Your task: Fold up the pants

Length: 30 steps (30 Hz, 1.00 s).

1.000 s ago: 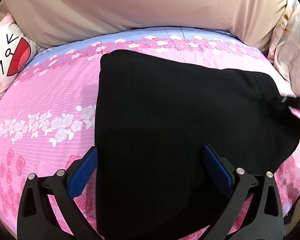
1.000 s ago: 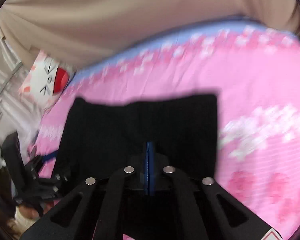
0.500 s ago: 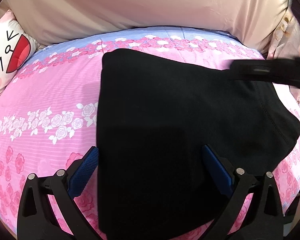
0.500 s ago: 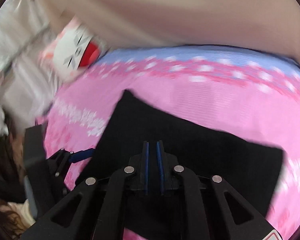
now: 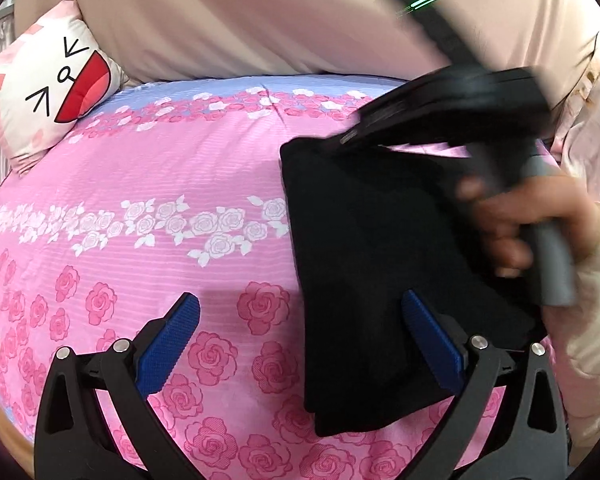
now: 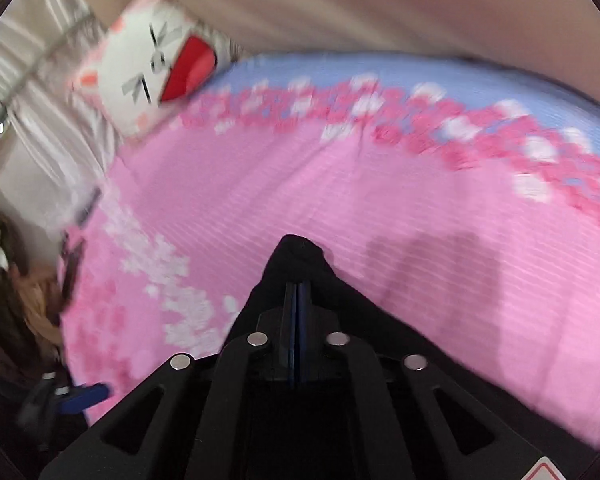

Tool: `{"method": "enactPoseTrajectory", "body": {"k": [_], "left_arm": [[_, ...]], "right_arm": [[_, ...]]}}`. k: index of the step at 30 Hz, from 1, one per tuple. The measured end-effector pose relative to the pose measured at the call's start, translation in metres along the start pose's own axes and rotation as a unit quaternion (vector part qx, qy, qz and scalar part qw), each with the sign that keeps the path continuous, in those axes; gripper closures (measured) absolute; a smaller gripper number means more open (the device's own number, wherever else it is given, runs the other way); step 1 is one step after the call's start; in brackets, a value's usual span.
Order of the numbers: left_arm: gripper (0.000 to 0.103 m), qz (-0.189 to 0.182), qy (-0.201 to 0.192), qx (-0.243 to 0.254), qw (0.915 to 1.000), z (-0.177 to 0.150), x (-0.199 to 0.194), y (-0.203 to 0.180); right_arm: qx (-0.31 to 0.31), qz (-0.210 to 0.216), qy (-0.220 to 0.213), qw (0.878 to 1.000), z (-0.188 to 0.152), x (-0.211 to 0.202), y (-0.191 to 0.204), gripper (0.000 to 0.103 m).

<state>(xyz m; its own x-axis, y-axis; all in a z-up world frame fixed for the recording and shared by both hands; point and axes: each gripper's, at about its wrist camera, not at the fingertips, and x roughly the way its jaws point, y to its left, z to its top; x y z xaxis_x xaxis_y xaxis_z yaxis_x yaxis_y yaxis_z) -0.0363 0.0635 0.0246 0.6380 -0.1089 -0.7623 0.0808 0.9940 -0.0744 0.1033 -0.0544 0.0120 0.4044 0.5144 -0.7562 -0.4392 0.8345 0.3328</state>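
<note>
Folded over since a second ago, the black pants [image 5: 380, 264] now cover only the right part of the pink rose-print bedsheet [image 5: 172, 184], near its right edge, bare sheet showing where they lay. Their lifted corner sits pinched in the right gripper [image 6: 297, 292], jaws clamped on the cloth, held by a hand [image 5: 516, 224] above the pile. Beside the pants, the left gripper [image 5: 300, 340] stands wide apart, holding nothing. A cartoon-face pillow [image 5: 48, 92] rests at the sheet's far left corner.
</note>
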Motion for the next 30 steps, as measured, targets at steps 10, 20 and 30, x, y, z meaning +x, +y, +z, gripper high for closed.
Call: {"method": "enactPoseTrajectory", "body": {"k": [10,20,30], "left_arm": [[0.005,-0.015,-0.001,0.013,0.9998,0.011,0.003,-0.028],[0.005,0.036,0.001,0.068,0.997,0.013,0.004,-0.093],[0.005,0.072,0.009,0.076,0.9945,0.008,0.006,-0.1]], "right_arm": [[0.134,-0.137,-0.031,0.981,-0.159,-0.137,-0.091,0.1],[0.142,-0.126,-0.07,0.979,-0.198,-0.16,-0.069,0.037],[0.146,-0.101,-0.124,0.976,-0.211,-0.195,-0.079,0.09]]}}
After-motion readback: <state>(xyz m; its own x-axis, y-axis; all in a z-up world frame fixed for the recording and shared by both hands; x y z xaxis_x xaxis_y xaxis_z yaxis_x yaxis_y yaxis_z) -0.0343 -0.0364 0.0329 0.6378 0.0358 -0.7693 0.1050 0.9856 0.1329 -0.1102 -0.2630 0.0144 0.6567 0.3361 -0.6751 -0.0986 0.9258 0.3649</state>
